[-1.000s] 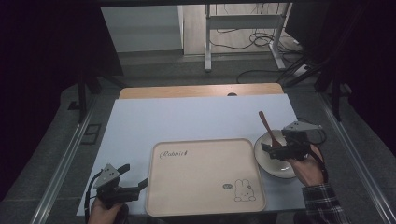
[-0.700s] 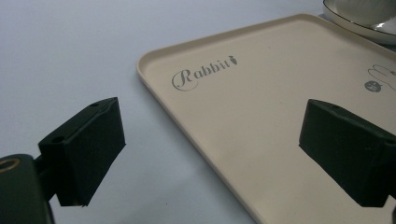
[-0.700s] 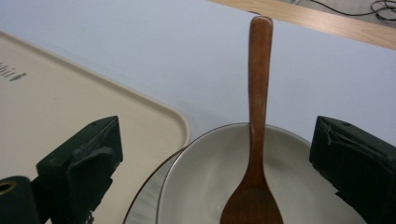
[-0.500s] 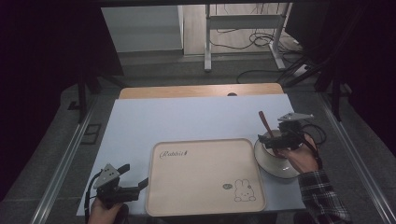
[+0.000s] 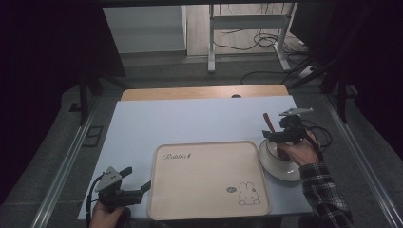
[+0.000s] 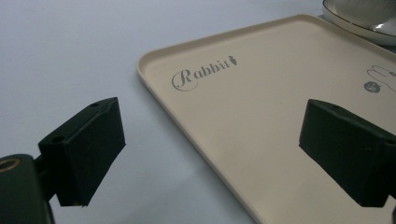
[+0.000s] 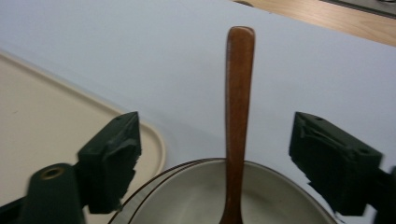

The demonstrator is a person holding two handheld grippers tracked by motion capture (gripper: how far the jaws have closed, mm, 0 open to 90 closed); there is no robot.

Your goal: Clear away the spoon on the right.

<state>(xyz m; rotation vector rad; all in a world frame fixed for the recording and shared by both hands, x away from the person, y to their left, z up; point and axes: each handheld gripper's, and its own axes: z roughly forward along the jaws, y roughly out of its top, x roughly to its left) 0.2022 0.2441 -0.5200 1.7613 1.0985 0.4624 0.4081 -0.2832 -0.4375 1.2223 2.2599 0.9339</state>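
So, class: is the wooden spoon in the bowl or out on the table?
In. The wooden spoon stands in the bowl, its handle leaning over the rim, between the open right tool.

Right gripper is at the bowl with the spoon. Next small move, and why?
Probably close the right gripper on the wooden spoon. Its handle stands between the jaws, which have just been closing but do not touch it yet. The spoon leans in the bowl, beside the tray.
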